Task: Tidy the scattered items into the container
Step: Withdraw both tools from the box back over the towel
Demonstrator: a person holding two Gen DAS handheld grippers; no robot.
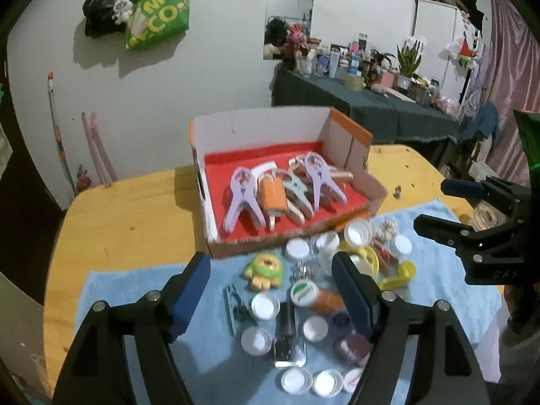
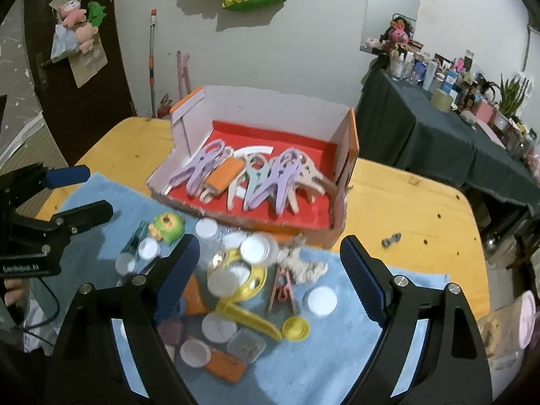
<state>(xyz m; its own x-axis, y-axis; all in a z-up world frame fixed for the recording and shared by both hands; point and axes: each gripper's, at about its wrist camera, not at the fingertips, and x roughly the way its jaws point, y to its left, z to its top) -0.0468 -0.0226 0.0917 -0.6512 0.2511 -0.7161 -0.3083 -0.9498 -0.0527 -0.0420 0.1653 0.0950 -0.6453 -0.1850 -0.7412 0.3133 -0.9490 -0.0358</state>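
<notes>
While both grippers are hovering with fingers apart and empty, left gripper and right gripper, the box is sitting on the bench, clamps inside lying handles toward the far wall; caps are lying scattered on the towel.

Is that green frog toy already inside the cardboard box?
No, the green frog toy lies on the blue towel in front of the box, which holds big clips.

The premises are a lived-in room of a private home. Evidence: a green shopping bag and soft toys hung on wall and door, a cloth-covered side table crowded with toiletry bottles, a potted plant, pink curtains.
</notes>
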